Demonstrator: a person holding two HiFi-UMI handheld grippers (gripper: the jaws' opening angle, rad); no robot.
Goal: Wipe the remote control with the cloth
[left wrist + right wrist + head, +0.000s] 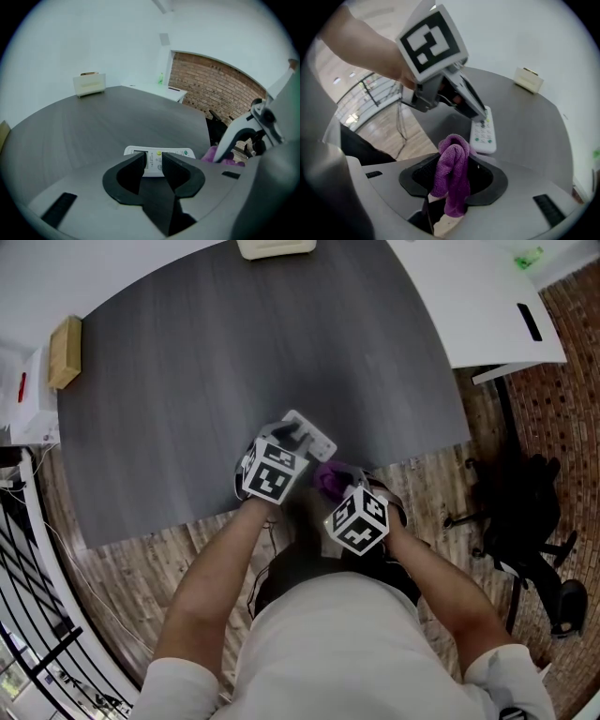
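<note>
Person at a dark grey counter (234,352) holding a claw in each hand, over a white remote control (309,435) and a purple cloth (328,481).
Seen from the head view, the remote control lies at an angle near the counter's lower edge, just below the frame's centre. The left claw (153,157) points down at it with its jaws only narrowly spread. Their tips stand over the remote's long near edge and nothing is pinched between them; whether they touch it cannot be told. The right claw (458,157), just to the lower right of the remote, is pinching the bunched cloth, which bulges above and hangs below its jaws. The cloth sits close beside the remote without clearly touching it.
</note>
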